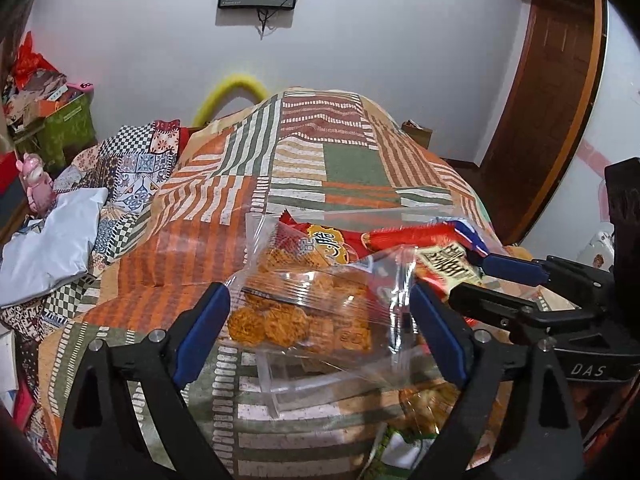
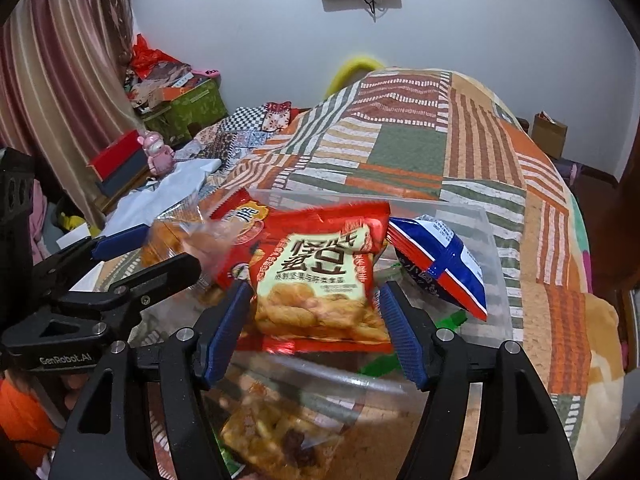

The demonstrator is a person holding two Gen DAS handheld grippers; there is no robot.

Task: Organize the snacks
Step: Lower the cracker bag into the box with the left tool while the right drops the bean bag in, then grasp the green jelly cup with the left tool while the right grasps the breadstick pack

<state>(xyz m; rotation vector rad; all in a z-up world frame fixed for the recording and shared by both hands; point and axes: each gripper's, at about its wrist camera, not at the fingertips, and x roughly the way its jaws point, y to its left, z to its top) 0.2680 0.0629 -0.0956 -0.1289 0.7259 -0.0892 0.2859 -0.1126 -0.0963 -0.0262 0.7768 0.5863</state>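
Between the blue pads of the left claw [image 1: 320, 320], spread wide and gripping nothing: lying loose, a clear plastic packet of round orange crackers [image 1: 304, 312], resting over the rim of a clear plastic bin [image 1: 276, 388]. At the right claw [image 2: 312, 328], likewise gaping open: sitting between the pads, a red packet with a cream label and fried twists pictured [image 2: 320, 280], whether touching them, cannot tell. Just beside, leaning in the bin, a blue, white and red packet [image 2: 444, 264]. Beneath everything, spreading out, a striped orange and green patchwork bedspread [image 2: 408, 152].
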